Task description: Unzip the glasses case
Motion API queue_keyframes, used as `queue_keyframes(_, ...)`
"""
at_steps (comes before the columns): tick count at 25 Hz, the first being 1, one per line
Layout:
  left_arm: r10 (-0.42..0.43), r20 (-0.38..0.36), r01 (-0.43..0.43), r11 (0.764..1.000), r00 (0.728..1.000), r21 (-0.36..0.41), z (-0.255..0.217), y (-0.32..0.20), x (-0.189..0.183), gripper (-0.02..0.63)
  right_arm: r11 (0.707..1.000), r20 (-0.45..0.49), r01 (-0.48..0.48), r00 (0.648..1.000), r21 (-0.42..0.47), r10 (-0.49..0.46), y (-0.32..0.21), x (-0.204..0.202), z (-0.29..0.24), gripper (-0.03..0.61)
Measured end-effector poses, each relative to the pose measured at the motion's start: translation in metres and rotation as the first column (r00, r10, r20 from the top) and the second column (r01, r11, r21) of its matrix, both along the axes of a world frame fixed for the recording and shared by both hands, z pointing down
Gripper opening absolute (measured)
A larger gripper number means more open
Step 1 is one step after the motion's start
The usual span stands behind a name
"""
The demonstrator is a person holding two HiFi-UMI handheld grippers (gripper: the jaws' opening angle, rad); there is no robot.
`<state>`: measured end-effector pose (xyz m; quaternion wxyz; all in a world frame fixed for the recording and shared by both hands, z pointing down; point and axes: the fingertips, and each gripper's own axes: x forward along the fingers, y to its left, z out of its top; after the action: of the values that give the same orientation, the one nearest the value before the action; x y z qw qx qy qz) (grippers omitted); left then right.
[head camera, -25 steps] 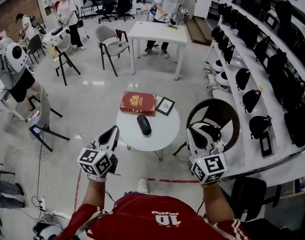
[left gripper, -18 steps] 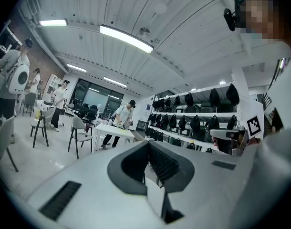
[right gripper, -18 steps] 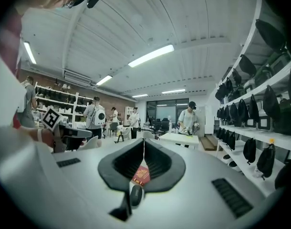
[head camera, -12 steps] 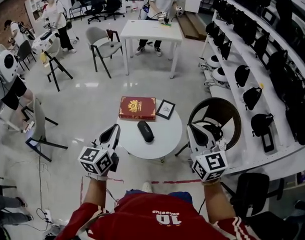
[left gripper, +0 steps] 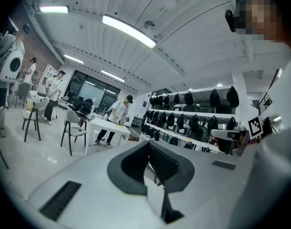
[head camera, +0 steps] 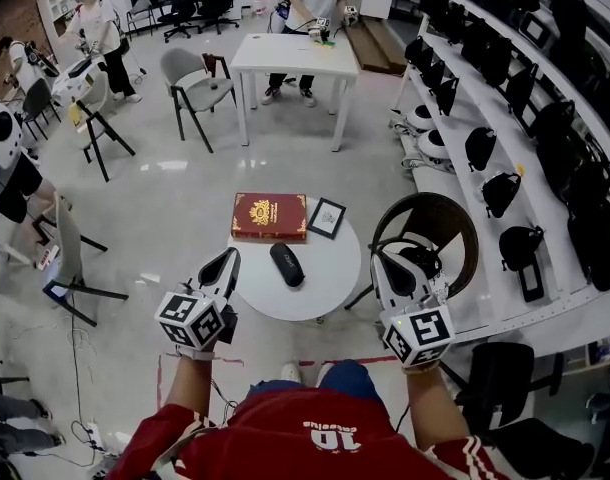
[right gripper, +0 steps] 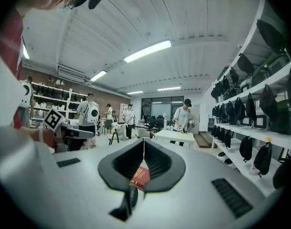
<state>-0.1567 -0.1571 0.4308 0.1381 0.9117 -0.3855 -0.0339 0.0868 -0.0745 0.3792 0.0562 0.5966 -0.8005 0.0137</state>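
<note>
The right gripper view catches the glasses case (right gripper: 130, 194), the left doesn't; in the head view it lies upper-left to lower-right. Clenched, empty: left claw (head camera: 229, 258), right claw (head camera: 382, 259).

a small round white table (head camera: 330, 278) stood on the floor. on it lay a red book (head camera: 270, 216), a framed picture (head camera: 326, 217) and a black glasses case (head camera: 286, 264).
</note>
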Motion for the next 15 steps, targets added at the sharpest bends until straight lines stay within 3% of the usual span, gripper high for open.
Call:
queue_keyframes(6,0.003,0.007,-0.003,1.0,1.0,-0.018,0.011,-0.01,0.008,0.008,1.0,0.015,-0.003,1.0,-0.029,0.004,-0.009,0.007,0.013,0.015)
queue_keyframes(15,0.002,0.028,-0.002,1.0,1.0,0.015,-0.005,-0.031,0.029,0.008,0.999,0.014,0.041,0.999,0.027,-0.041,-0.042,0.009,-0.005,0.015)
